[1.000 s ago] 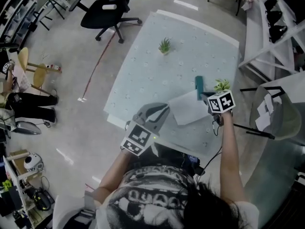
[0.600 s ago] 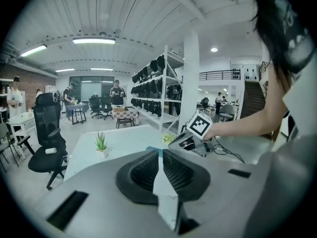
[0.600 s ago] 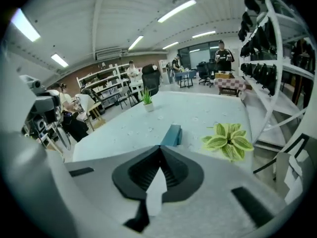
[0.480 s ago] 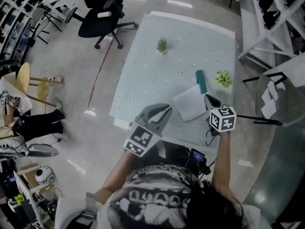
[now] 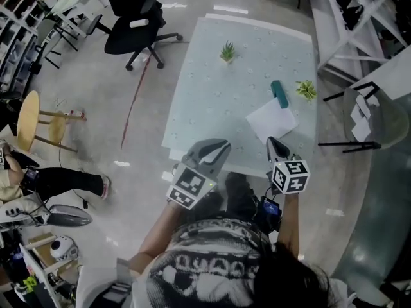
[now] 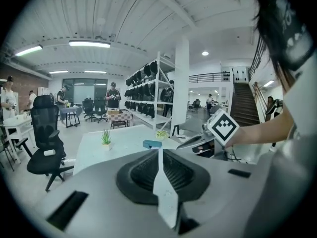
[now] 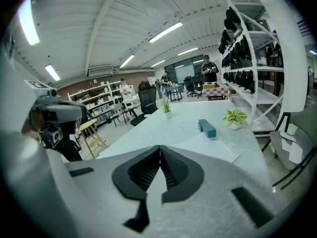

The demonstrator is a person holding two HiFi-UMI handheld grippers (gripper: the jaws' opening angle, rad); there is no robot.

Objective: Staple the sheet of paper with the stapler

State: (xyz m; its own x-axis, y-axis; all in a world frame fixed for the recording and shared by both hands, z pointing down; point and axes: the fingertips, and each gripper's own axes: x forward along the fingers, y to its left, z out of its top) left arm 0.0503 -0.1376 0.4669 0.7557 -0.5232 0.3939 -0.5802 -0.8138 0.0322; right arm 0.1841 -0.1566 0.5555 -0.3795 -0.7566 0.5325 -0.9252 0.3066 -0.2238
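A white sheet of paper (image 5: 271, 120) lies flat on the pale table (image 5: 212, 108), near its right front. The teal stapler (image 5: 279, 94) rests at the sheet's far edge, and nothing touches it. My right gripper (image 5: 270, 141) is shut and empty; it hovers over the table's near edge, short of the paper. My left gripper (image 5: 223, 145) is also shut and empty, at the near edge left of the paper. The right gripper view looks over closed jaws (image 7: 159, 147) to the paper (image 7: 208, 145) and stapler (image 7: 207, 128). In the left gripper view the stapler (image 6: 152, 144) shows beyond shut jaws (image 6: 158, 150).
Two small potted plants stand on the table, one at the far middle (image 5: 227, 51) and one right of the stapler (image 5: 306, 90). A black office chair (image 5: 131, 24) is at the far left. White shelving (image 5: 359, 18) and a round glass table (image 5: 372, 117) stand to the right.
My right gripper has drawn back from beside the paper and stapler to the table's near edge, leaving both lying there. The left gripper has kept its place by the near edge.
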